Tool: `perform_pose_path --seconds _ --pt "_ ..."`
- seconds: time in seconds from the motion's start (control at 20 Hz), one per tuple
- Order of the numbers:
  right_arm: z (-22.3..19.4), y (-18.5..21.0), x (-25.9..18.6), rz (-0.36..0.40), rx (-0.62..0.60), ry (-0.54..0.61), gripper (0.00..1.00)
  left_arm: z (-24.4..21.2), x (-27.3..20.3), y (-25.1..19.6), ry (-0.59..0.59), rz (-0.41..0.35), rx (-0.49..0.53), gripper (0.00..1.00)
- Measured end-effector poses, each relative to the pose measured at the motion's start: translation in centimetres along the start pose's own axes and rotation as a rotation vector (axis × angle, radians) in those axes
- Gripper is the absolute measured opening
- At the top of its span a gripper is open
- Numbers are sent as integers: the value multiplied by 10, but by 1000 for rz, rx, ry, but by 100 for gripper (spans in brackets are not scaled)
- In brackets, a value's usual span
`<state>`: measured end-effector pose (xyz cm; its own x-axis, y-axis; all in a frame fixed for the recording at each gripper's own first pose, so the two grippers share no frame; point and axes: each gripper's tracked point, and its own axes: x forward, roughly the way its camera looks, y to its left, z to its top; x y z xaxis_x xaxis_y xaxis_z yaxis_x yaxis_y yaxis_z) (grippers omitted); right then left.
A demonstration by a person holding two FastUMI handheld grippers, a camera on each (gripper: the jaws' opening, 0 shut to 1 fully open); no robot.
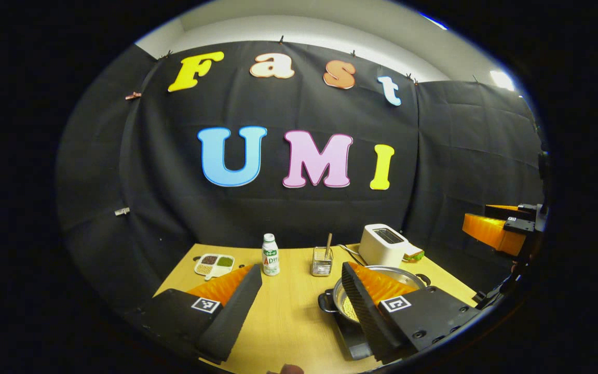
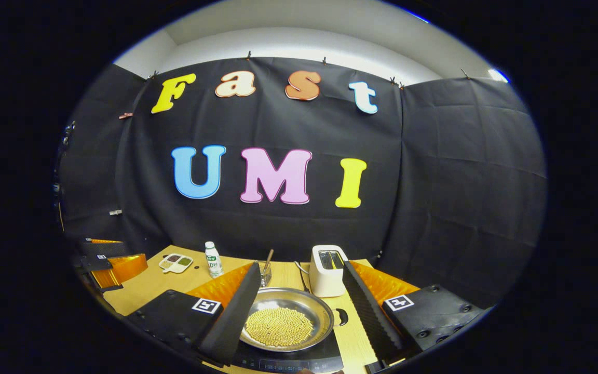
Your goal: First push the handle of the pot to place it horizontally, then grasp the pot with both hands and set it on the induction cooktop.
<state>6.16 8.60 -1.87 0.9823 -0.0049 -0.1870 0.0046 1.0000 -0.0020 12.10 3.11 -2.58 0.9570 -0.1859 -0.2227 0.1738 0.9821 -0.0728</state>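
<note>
Wooden bench (image 2: 143,291) is carrying the pot (image 2: 286,317), already sitting on the cooktop (image 2: 325,358). I am holding the left claw (image 1: 299,296) and right claw (image 2: 299,301) wide open, empty. Steel, bean-filled, probably heavy and slippery; I'd grip its side handles (image 2: 341,317).

Both views are lit from overhead: a ceiling lamp (image 1: 501,79) burns out to white at the far right of the left gripper view, and a pale band of wall above the cloth glows evenly. The bench (image 1: 288,311) is bright and warm, with soft, short shadows under things. The pot (image 2: 284,317) carries a mild sheen, no hard glare. The centre is sharp. Fisheye bending curves straight lines towards the rim, where detail darkens and smears, with a blue fringe at the upper right.
</note>
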Motion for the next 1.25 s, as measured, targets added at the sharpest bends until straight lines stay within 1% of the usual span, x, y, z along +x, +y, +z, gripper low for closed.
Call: perform_pose_path --seconds 0.1,0.15,0.2,0.25,0.35,0.4,0.45,0.65,0.85,1.25 --pt "7 4 -7 -4 -3 -31 99 8 -12 5 -31 20 9 96" --pt "11 6 -11 -6 -3 -42 96 11 -17 9 -45 26 8 96" --pt "15 7 -14 -8 -3 -58 99 14 -20 14 -68 34 12 96" --pt "20 9 -17 -8 -4 -78 99 18 -22 18 -94 40 20 96" --pt "25 13 -21 -2 -3 -110 99 25 -29 21 -139 43 44 96" --pt "26 14 -22 -1 -2 -113 99 27 -31 20 -154 40 53 98" --pt "27 15 -22 3 4 -115 99 29 -33 18 -159 35 54 96" --pt "26 14 -18 4 25 -106 99 18 -32 15 -122 23 22 96" --pt "21 7 -17 -9 30 -91 99 14 -32 21 -102 37 3 96" --pt "16 -5 -17 -32 37 -79 99 14 -29 15 -100 24 13 96"
